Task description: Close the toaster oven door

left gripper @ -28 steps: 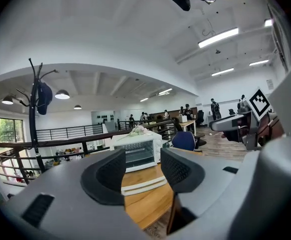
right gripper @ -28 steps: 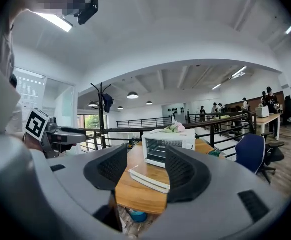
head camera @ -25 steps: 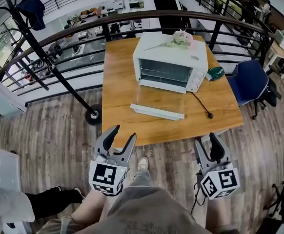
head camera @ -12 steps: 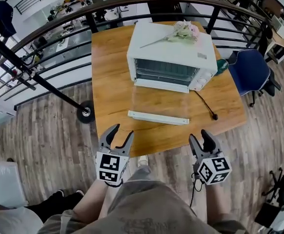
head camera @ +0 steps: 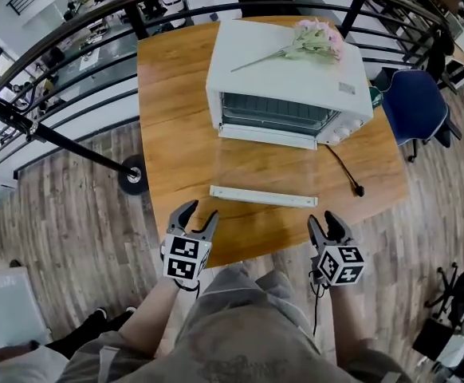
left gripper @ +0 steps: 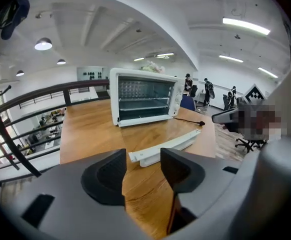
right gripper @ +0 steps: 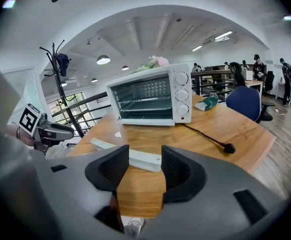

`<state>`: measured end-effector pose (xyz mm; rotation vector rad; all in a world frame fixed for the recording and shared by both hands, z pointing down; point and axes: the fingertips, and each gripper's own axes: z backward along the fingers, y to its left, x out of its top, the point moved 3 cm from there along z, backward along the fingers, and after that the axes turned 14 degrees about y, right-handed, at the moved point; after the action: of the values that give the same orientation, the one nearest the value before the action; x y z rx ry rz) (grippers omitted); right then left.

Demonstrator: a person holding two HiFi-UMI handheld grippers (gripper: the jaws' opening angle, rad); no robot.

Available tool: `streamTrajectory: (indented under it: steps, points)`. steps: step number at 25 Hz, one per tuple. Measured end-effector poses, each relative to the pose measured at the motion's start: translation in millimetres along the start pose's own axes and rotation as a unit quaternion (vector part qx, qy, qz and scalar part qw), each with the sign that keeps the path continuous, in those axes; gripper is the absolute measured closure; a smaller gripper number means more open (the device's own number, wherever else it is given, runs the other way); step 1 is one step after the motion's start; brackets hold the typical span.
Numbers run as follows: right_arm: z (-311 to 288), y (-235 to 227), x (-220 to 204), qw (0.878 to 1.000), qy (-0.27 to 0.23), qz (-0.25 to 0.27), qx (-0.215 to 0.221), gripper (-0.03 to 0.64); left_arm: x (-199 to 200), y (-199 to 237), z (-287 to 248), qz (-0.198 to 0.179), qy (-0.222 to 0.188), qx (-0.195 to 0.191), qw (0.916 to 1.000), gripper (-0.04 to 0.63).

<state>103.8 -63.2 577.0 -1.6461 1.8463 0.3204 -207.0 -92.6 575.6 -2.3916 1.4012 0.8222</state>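
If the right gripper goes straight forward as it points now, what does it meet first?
Probably the white handle bar of the open oven door, lying low over the table. The right gripper, fingers closing on nothing, seems slightly above it, so depth is uncertain.

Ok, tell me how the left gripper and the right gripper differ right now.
The left gripper hangs near the left end of the open oven door; the right gripper hangs near its right end. The left gripper's jaws stand wide apart; the right gripper's look narrower from above and are closing. Both are empty and short of the door.
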Motion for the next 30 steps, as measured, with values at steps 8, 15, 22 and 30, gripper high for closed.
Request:
streamTrajectory:
  steps: [8,15,22,30]
  points:
    - [-54.7,-30.1,-48.4,0.997,0.072,-0.032,0.003,0.403,-33.1,-1.4,-53.6,0.026,0.061,-0.009,0.9978,0.371]
    - [-82.7,-42.0,-57.6,0.996,0.084,-0.024,0.029,0.42,-41.2,-7.4,-83.9,0.031,0.077,-0.011,0.9965,0.371]
    - [-94.4,-35.8,-44.5,0.996,0.059,0.014,0.071,0.453,-38.2,-5.0,-100.7,0.063,0.06,-0.017,0.9961,0.38]
    - [-83.5,-29.4,-29.1,0.994,0.045,0.002,0.098,0.482,-11.7,-3.6,-92.4,0.063,0.036,-0.009,0.9974,0.47]
